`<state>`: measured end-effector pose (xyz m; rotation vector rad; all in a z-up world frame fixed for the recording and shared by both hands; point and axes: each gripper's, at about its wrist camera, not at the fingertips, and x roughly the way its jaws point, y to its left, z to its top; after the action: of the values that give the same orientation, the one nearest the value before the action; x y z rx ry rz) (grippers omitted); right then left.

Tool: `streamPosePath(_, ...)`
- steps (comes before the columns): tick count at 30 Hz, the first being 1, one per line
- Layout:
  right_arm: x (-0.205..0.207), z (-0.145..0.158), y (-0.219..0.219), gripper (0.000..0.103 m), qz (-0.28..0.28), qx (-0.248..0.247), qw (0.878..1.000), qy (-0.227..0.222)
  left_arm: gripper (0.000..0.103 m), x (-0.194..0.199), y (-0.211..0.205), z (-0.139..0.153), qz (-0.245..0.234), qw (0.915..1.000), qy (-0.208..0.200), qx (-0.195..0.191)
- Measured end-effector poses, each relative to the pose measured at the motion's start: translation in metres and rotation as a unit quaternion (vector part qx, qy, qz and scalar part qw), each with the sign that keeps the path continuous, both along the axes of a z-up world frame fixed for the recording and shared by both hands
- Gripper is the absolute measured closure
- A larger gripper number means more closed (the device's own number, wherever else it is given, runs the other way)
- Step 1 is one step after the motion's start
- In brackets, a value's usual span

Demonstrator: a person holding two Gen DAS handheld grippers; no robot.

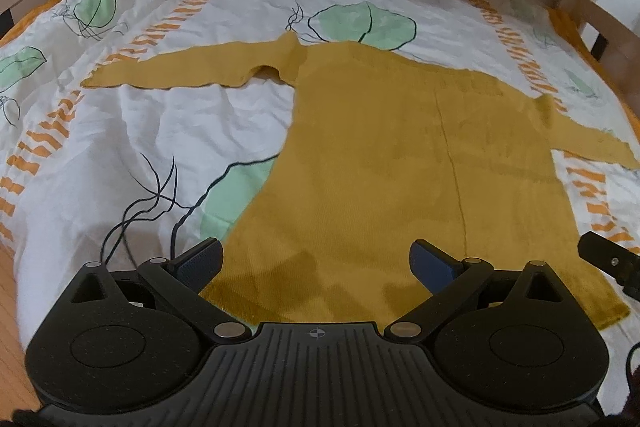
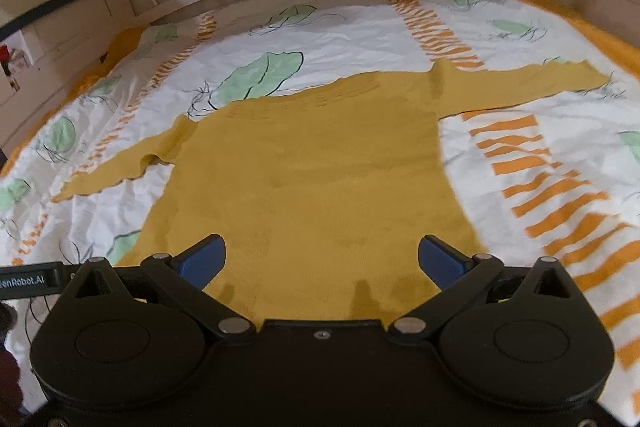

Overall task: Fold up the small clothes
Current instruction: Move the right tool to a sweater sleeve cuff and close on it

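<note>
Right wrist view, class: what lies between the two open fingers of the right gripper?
In the right wrist view, only the mustard sweater lies between the right gripper fingers; its bottom part fills the gap.

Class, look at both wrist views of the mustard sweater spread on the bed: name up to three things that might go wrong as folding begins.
1. The bedspread is soft and wrinkled, so an open left gripper or right gripper closing at the hem may pinch bedding along with the sweater.
2. The left sleeve lies bunched near the armpit; folding it as it is may trap a crease.
3. The sweater lies askew, so folds may come out uneven.
</note>
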<state>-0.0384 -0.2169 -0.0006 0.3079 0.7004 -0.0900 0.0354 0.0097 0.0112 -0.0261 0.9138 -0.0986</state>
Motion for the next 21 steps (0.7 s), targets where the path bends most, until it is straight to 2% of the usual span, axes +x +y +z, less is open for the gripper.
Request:
streamPosePath(12,0.035,0.006,-0.021,0.000,0.007,0.057,0.998,-0.007,0.002,0.035,0.001,0.017,-0.009,0.9996,-0.010,-0.025)
streamPosePath(16,0.048,0.017,-0.035,0.000,0.008,0.077,0.997,-0.014,0.002,0.051,-0.007,0.032,-0.021,0.9989,-0.027,-0.033)
streamPosePath(21,0.067,0.033,-0.060,0.000,-0.006,0.082,0.996,-0.041,0.002,0.075,-0.022,0.055,-0.025,0.9961,-0.070,-0.047)
